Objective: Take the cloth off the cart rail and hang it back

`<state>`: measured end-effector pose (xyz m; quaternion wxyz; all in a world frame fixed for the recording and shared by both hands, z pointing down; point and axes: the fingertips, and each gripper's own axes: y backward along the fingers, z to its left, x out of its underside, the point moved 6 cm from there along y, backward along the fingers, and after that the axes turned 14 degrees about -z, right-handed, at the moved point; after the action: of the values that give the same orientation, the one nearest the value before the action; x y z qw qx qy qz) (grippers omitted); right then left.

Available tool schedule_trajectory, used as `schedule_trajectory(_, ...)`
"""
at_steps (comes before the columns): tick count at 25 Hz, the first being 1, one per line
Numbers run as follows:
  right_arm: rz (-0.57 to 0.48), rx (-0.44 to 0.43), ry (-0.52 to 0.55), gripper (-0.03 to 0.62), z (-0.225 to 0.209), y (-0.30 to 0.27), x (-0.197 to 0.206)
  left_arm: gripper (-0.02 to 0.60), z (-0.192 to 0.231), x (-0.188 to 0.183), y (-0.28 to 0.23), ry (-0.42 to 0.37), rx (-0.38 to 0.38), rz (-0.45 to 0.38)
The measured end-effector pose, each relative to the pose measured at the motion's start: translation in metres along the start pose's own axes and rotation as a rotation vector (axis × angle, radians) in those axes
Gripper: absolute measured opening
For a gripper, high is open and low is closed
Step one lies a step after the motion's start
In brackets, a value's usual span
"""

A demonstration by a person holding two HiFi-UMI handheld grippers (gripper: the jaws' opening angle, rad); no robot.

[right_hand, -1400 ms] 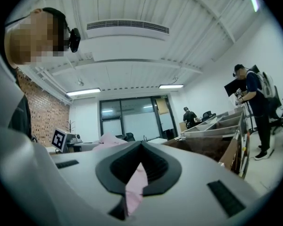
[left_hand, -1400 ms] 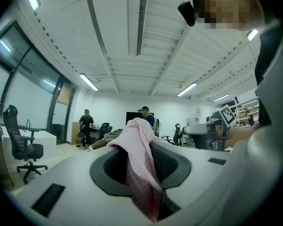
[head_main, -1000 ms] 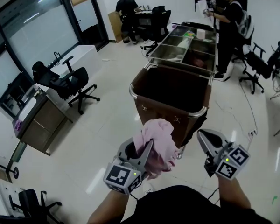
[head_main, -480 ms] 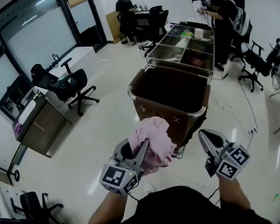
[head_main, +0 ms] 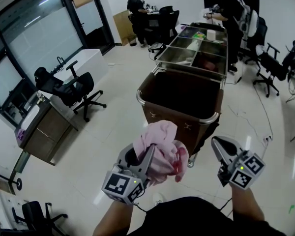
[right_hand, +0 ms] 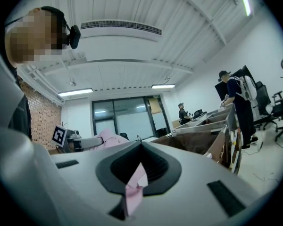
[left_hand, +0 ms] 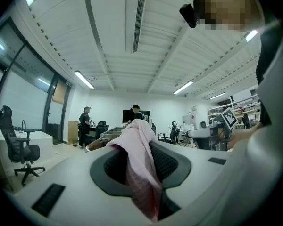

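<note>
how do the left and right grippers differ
The left gripper is shut on a big bunched pink cloth; the right gripper pinches only a small pink scrap. The left gripper's jaws stand apart around the cloth; the right gripper's nearly meet. Both point level toward the cart, short of it.

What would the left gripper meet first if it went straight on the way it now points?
Probably the near metal rail of the brown-bagged cart: the left gripper, shut on the crumpled pink cloth, points level towards it. Depth and height are unclear.
</note>
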<state>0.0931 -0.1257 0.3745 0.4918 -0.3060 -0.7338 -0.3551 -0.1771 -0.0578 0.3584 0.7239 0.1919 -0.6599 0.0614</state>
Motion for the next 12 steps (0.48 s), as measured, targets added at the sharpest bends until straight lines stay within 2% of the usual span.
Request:
schedule_trajectory(9,0.001,0.007,0.004,0.011,-0.004,0.008,-0.001,0.104,0.008,-0.020,-0.003,-0.039,-0.010,-0.016)
schedule_trajectory(12,0.002,0.011,0.007,0.011,-0.005,0.010,-0.003,0.104,0.012,-0.041,-0.007,-0.070,-0.007,-0.058)
